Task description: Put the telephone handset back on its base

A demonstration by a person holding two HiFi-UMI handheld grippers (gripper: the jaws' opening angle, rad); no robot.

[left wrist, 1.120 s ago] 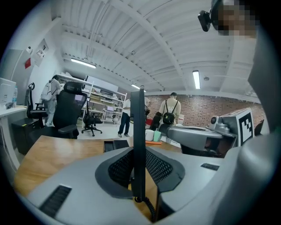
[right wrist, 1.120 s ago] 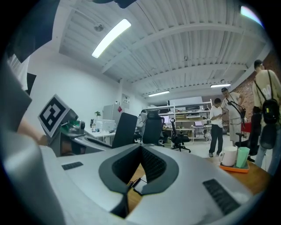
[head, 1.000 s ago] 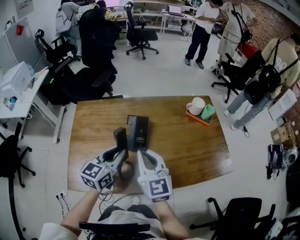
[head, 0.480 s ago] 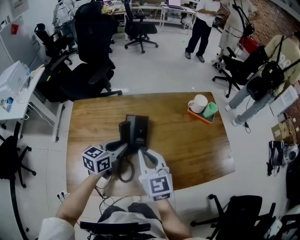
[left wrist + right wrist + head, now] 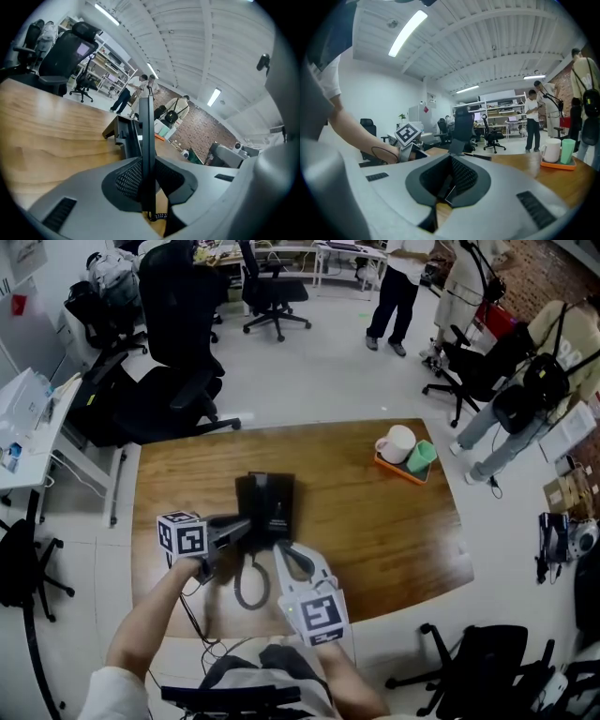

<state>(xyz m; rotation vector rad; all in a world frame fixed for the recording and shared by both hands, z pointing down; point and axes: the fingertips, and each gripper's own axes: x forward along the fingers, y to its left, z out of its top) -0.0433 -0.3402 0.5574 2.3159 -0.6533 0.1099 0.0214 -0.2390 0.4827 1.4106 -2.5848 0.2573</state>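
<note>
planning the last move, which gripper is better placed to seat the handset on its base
Left, most likely. The left gripper already grips the handset, held right at the base. The right gripper has its jaws together, empty, by the base's near edge.

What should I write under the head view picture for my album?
The left gripper holds the black handset at its base on the wooden table.

At the wooden surface's (image 5: 375, 531) far right corner, an orange tray (image 5: 397, 472) holds a white mug (image 5: 395, 443) and a green cup (image 5: 419, 459), side by side. Black chairs (image 5: 183, 315) and standing people (image 5: 392, 292) are beyond.
</note>
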